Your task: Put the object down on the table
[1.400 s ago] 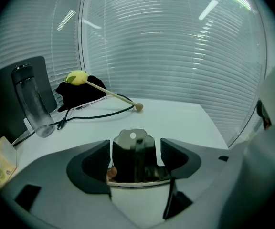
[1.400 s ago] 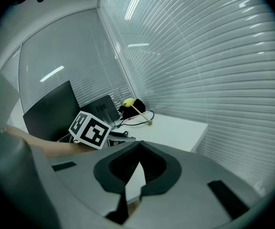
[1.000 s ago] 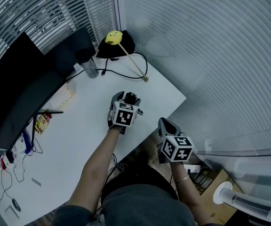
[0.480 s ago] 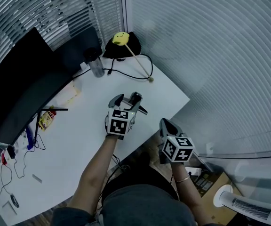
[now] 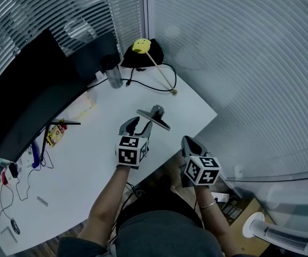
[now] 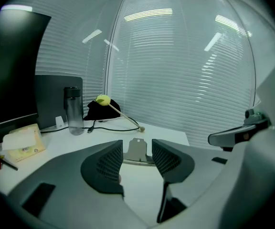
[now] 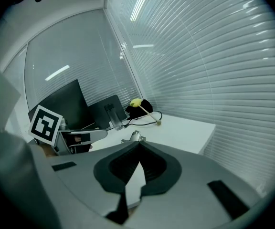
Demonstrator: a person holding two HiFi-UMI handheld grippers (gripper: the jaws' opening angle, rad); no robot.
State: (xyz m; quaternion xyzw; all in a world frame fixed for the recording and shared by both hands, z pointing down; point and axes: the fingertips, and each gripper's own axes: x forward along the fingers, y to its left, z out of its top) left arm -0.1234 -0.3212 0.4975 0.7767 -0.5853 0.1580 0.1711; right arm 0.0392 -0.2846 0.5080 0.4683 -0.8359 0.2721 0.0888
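Since a second ago the left gripper (image 5: pixel 137 126) has drawn back off the grey object (image 5: pixel 154 116), which lies on the white worktop (image 5: pixel 90 159) just beyond its jaws; they are closing on nothing. Right gripper (image 5: pixel 187 141) hangs beside the worktop edge, jaws together

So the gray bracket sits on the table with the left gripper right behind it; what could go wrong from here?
1. The jaws of the left gripper are closing on nothing, with the gray bracket just beyond their tips; any forward drift could knock it over.
2. The bracket stands fairly close to the near edge of the table, so a knock that way might slide it off.
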